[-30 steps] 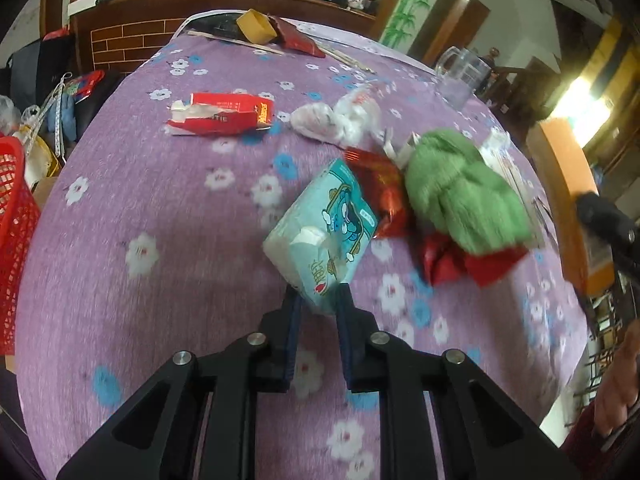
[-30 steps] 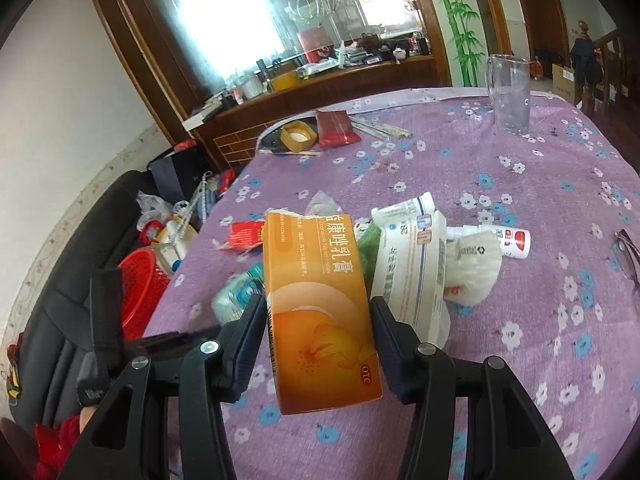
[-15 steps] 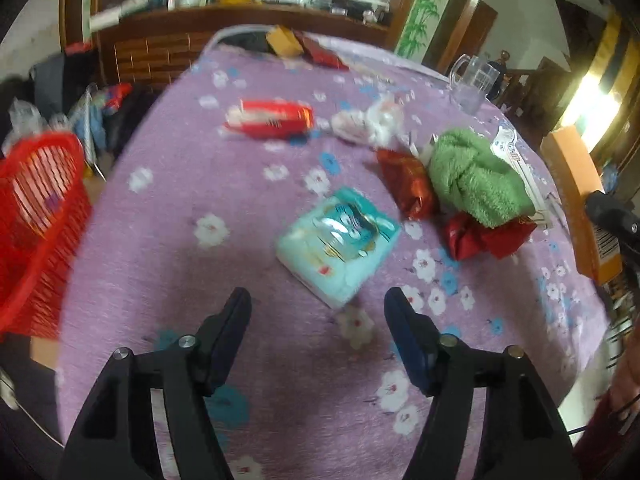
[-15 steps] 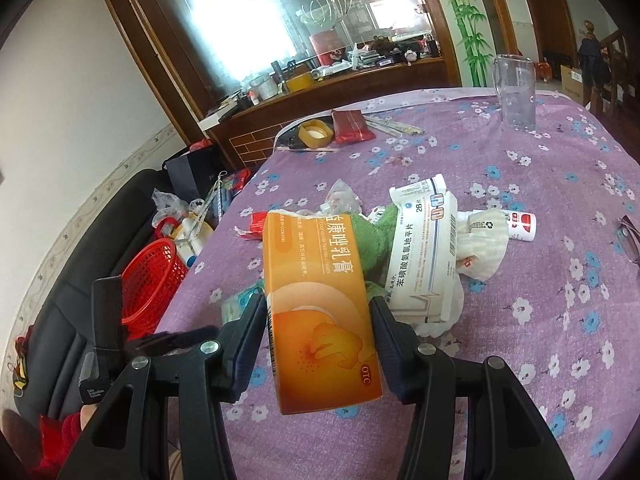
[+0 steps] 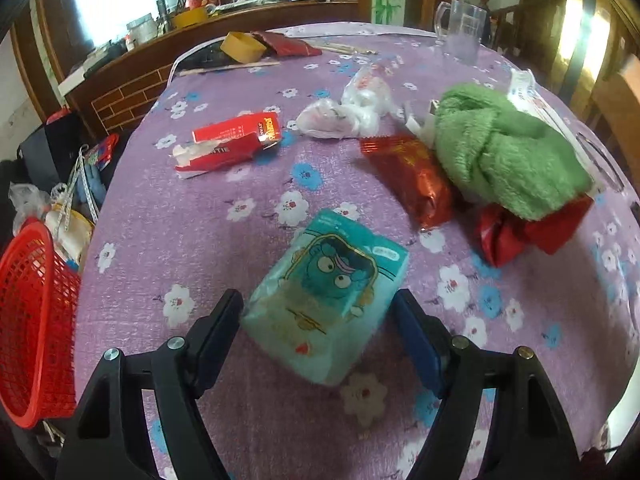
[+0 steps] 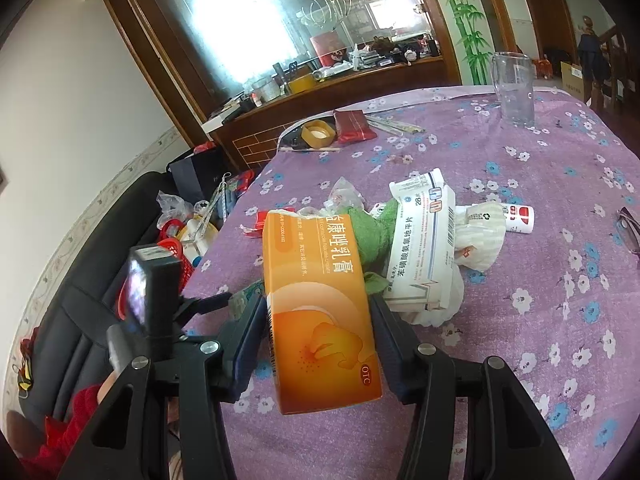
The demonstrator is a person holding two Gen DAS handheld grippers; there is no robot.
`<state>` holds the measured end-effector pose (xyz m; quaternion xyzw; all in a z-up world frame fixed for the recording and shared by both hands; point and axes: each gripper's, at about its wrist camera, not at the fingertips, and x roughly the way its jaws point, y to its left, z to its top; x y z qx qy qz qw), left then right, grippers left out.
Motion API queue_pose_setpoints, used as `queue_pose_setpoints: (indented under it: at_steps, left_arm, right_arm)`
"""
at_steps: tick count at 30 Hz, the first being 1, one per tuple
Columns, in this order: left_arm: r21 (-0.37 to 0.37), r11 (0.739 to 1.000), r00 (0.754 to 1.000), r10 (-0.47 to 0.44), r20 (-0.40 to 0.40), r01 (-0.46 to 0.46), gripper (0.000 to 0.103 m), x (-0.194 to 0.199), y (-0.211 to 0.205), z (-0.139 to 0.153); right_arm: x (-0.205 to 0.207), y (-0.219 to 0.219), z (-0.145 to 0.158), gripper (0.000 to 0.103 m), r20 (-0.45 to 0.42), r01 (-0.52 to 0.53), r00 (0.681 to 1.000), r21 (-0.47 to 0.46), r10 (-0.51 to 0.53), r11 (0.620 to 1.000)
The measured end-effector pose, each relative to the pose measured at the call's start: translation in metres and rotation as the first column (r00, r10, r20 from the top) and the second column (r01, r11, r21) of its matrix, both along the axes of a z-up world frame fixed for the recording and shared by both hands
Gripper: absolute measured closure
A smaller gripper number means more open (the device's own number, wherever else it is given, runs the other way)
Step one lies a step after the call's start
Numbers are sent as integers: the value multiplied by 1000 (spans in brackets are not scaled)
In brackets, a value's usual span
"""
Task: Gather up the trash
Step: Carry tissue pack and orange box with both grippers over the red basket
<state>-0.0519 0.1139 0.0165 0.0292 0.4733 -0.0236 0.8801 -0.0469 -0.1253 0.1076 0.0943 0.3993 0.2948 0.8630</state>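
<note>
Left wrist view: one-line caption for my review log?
Open left hand-held gripper straddles a teal tissue pack lying on the purple floral tablecloth.

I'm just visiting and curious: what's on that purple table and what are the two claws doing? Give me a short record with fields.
surface: table with purple flowered cloth
left gripper: open, jaws just opened, either side of the teal tissue pack lying on the cloth
right gripper: shut on the orange medicine box, held above the table
nearby litter: red wrapper, red carton, crumpled plastic bag, white medicine box
other items: green towel, clear jug
bin: red basket beside the table edge
</note>
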Motion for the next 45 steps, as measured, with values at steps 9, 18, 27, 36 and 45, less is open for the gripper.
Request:
queue_pose_setpoints:
  at_steps: [9, 18, 27, 36, 45]
  left_arm:
    - [-48, 998, 996, 53, 71, -49, 69, -14, 8, 8]
    - [-100, 991, 988, 104, 113, -92, 71, -29, 20, 17]
    - [-133, 980, 968, 170, 183, -147, 71, -60, 50, 52]
    - [-150, 940, 909, 336, 248, -306, 70, -94, 127, 83]
    - [-166, 852, 821, 523, 229, -496, 69, -120, 221, 77]
  right_arm:
    - [-2, 6, -1, 46, 1, -13, 1000, 5, 13, 1000]
    - [-3, 16, -3, 46, 2, -27, 1000, -13, 27, 1000]
    - [2, 52, 1, 46, -1, -88, 996, -50, 88, 995]
    - [14, 126, 4, 45, -43, -212, 977, -66, 210, 975]
    - [18, 235, 14, 45, -62, -367, 930, -56, 363, 929]
